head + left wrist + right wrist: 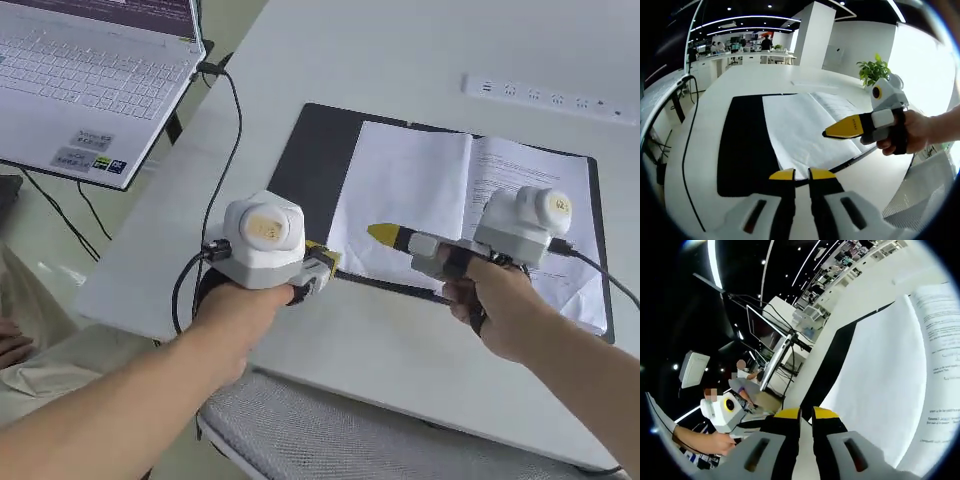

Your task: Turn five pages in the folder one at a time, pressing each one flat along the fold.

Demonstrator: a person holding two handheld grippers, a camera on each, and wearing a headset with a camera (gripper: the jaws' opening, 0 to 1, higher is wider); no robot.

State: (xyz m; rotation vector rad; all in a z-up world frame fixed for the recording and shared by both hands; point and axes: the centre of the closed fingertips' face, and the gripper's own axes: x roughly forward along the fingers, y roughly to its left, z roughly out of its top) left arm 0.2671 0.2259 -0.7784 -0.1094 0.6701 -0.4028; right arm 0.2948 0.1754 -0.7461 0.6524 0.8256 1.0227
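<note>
Left claw point(802, 175) is pinched together on nothing, at the near edge of the black folder point(747, 145). Right claw point(806, 414), likewise closed and empty, is over the lower part of the blank turned page point(405, 190). The facing page point(520, 180) carries print too small to read. The folder lies open on a white bench point(400, 60) beside a laptop point(90, 70) and a power strip point(545, 98), in an open-plan office.

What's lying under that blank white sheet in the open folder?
The folder's black cover pokes out from under the blank sheet along its left side and near edge. A printed page lies to its right. Whatever else lies beneath the sheet is covered.
</note>
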